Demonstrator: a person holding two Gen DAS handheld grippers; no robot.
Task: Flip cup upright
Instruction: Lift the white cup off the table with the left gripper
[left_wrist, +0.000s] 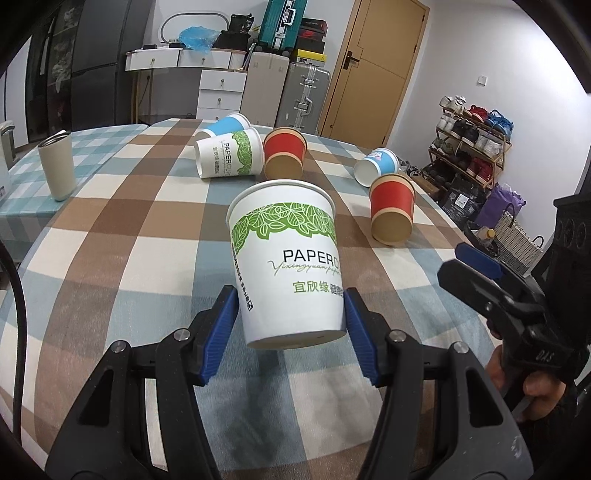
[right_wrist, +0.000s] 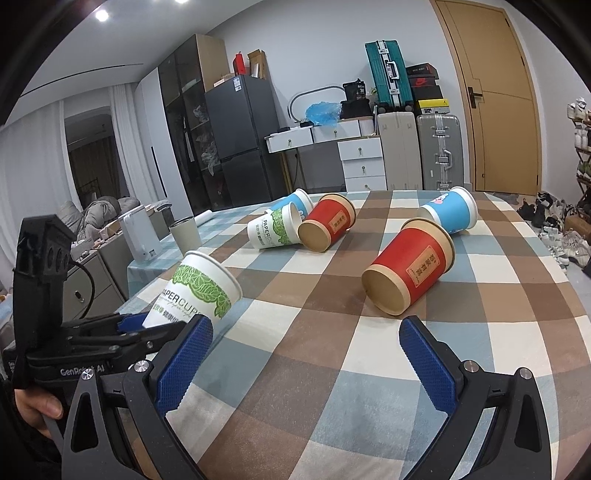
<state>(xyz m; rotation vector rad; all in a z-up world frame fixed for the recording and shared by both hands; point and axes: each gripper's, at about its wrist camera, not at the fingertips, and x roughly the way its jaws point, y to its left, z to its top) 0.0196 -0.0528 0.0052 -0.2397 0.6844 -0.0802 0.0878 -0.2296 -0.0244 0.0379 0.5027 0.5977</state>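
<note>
Blue-padded left gripper clamps the white leaf-print cup near its base at lower centre of the left wrist view, mouth up and lifted off the checked tablecloth. Right gripper spreads wide and holds nothing, low in its view; a red cup lies sideways beyond it.

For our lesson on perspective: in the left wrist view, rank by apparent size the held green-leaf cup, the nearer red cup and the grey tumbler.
1. Held green-leaf cup, enlarged by nearness.
2. Nearer red cup.
3. Grey tumbler, close to the red cup; unsure.
</note>
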